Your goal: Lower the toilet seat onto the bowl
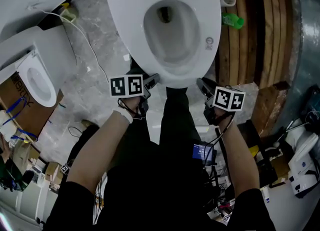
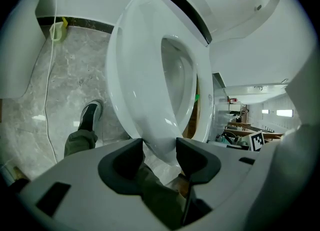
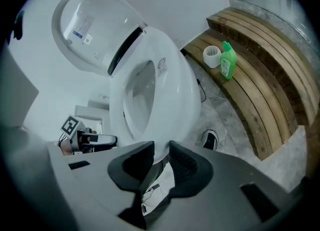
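Forearms point(image 1: 87, 165): both are reaching forward and down from the person, each hand carrying a gripper with a marker cube.
Left gripper point(image 2: 160, 147): its fingers are clamping the front rim of the toilet seat point(image 1: 206, 15), just left of the rim's tip; the white rim is filling the gap between them.
Right gripper point(image 3: 161, 150): its fingers are pinching the same rim just right of the tip, on a thinner bite of the edge.
Key relation: the seat is stretching straight away from the fingers, long axis running from the gripped front tip to the hinge at the far end. Neither hand is sitting nearer; they are flanking the tip evenly.
Seat position: over the bowl point(image 1: 170, 30), and, judging by the sliver of wood and green showing under its far side in the left gripper view, probably not yet resting on it (the head view alone is not settling this).
Seat look: glossy white, a broad oval ring, smooth and likely slippery, with a small round mark on its right side.
Next move, as a judgement: both hands are needing to sink together so the ring is staying level side to side.
Lid point(image 3: 85, 25): standing upright behind the hinge.
Beyond: a green bottle point(image 3: 228, 62) is standing on wooden boards point(image 3: 260, 90) to the right, over a grey marbled floor point(image 1: 85, 60).
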`<state>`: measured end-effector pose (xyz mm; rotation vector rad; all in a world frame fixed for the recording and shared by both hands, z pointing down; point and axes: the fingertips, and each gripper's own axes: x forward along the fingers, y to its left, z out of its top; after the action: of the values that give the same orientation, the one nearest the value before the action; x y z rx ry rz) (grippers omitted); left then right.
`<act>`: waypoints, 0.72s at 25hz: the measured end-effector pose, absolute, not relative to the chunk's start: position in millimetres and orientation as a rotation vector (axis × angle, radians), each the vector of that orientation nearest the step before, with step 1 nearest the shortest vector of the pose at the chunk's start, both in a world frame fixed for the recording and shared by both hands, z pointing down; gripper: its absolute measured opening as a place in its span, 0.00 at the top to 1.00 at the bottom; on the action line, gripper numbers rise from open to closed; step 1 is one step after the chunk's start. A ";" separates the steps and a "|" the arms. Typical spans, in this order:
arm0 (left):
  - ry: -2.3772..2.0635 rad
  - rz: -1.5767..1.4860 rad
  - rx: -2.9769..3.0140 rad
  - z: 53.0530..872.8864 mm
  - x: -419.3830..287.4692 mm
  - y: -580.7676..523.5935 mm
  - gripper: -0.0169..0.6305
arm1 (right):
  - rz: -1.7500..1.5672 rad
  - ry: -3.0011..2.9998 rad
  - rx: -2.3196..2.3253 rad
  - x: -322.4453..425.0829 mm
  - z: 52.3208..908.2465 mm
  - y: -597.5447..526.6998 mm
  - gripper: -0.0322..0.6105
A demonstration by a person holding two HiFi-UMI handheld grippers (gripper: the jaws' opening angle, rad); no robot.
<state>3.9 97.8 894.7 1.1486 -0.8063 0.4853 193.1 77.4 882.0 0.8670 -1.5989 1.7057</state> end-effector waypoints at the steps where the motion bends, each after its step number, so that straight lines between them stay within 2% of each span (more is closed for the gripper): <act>1: -0.806 0.495 1.147 899.7 3.7 97.2 0.64 | 1.699 -1.592 0.868 193.0 887.8 76.8 0.78; 18: -0.840 0.559 1.089 940.1 -0.6 90.8 0.64 | 1.653 -1.532 0.858 190.0 939.5 72.9 0.78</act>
<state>-0.6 90.8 940.1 1.0892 -0.8400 0.5589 190.0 72.9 939.5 0.8584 -1.5318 1.6532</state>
